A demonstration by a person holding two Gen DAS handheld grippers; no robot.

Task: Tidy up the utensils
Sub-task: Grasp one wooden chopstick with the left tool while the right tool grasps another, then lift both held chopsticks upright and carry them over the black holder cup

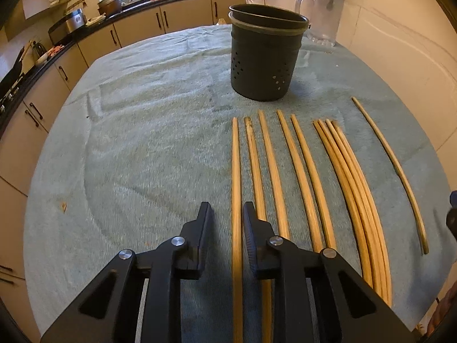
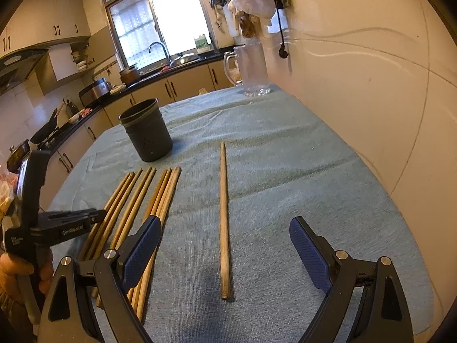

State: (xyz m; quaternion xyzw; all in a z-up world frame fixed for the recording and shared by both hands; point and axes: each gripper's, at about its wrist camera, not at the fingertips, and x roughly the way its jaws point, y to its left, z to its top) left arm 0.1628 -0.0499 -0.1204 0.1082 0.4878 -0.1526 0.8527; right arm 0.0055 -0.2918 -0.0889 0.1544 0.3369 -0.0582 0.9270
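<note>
1. Looking along our left gripper (image 1: 225,214), we see its fingers parted narrowly, with the leftmost chopstick (image 1: 236,200) lying in the gap between them; no pad clearly touches it.
2. The chopstick's long axis runs near to far, in line with the fingers, toward the dark perforated utensil holder (image 1: 264,57) standing farther off on the green towel (image 1: 142,114).
3. Our right gripper (image 2: 225,243) is spread wide and holds nothing, straddling the lone chopstick (image 2: 224,220), which also lies near to far.
4. We judge each chopstick is nearest its own gripper.
</note>
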